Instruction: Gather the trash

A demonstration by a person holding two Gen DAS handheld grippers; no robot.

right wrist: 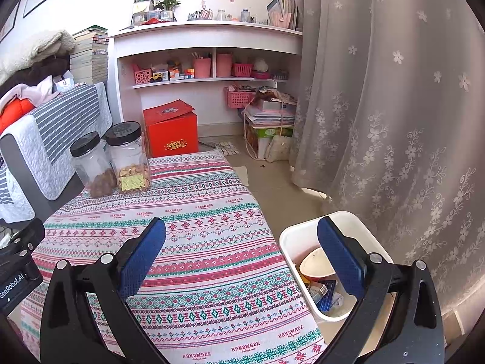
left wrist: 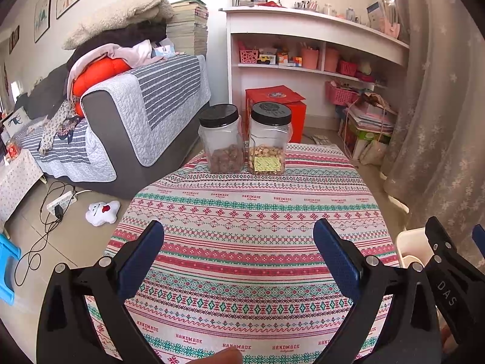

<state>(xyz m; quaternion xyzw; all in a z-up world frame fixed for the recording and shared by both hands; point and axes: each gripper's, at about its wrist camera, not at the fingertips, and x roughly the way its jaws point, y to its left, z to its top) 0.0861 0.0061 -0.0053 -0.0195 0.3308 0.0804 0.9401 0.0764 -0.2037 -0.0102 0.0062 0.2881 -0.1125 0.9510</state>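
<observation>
White bin (right wrist: 357, 221) on the floor just beside the bench's right edge, already holding the trash: a paper cup or bowl (right wrist: 315, 265) lying tilted, a blue packet (right wrist: 326, 295), a small carton, a crumpled scrap of white paper (right wrist: 338, 298). In the left wrist view only a corner of the bin's rim (left wrist: 412, 239) visible behind the other gripper. No loose litter to be seen anywhere on the patterned cloth of the bench (right wrist: 212, 227); judged from that, collecting all but finished, or else a last check in hand. Right gripper (right wrist: 242, 253) above the bench's right side and the bin, jaws spread wide, nothing between them. Left gripper (left wrist: 239, 253) over the middle of the bench, jaws likewise wide apart and empty. Next move, probably: a sweep of the cloth and the floor nearby for anything missed, then a wide-jawed approach and a light pinch on whatever turns up, followed by a drop over the bin. At the far end of the bench, two clear jars with black lids, side by side and nearly touching: left jar (left wrist: 222, 139) about a quarter full of dark brown pieces, right jar (left wrist: 269, 139) holding pale nut-like pieces, with a yellow label on the front. Likely food storage rather than trash, so best left alone.
</observation>
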